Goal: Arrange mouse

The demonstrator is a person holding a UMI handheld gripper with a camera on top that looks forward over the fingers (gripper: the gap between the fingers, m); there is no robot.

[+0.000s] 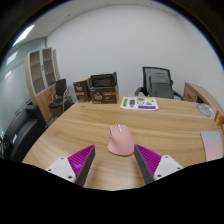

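A pink mouse (120, 139) lies on the wooden table (90, 125), just ahead of my fingers and in line with the gap between them. My gripper (114, 160) is open, its two fingers (78, 160) with magenta pads spread wide on either side, a little nearer than the mouse. Nothing is held between them. The mouse rests on the table on its own.
A pink mouse pad (212, 143) lies at the table's right edge. A green and white sheet (139, 102) lies at the far side. Office chairs (157, 82) stand beyond the table, a black chair (22, 128) at the left, and shelves (42, 72) by the wall.
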